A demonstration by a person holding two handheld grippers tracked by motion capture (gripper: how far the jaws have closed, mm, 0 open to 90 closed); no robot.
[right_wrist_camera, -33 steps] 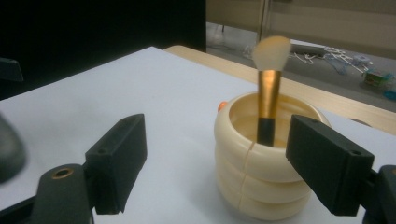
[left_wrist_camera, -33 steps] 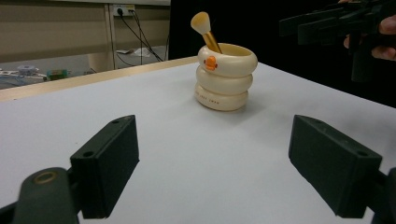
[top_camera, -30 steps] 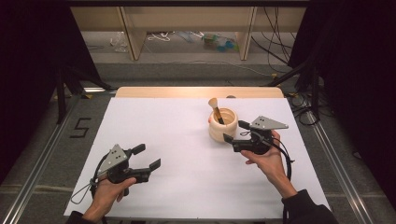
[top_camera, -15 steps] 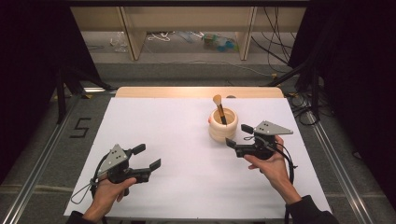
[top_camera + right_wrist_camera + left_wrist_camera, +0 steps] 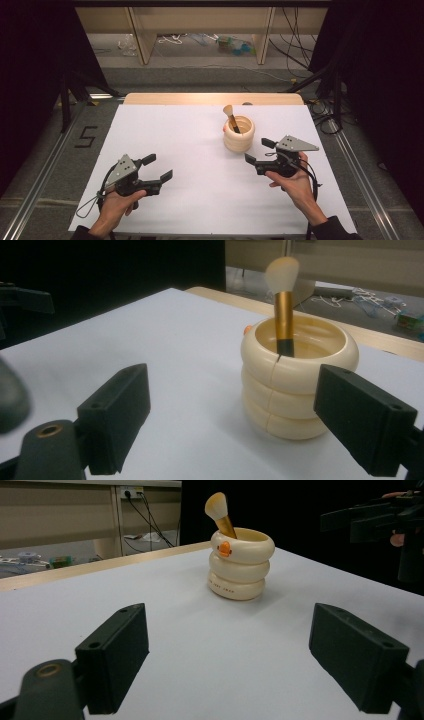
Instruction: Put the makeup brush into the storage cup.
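Two grippers spread, empty | right gripper now farther back from ringed cup with brush | left gripper unmoved

my black jaws look matt plastic; the cream holder is smooth and glossy, its brush handle metallic gold.

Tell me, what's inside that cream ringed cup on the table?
A makeup brush stands in the cup, bristles up, leaning on the rim. The handle's lower end and the cup's bottom are hidden by its wall.

Brush in cream holder
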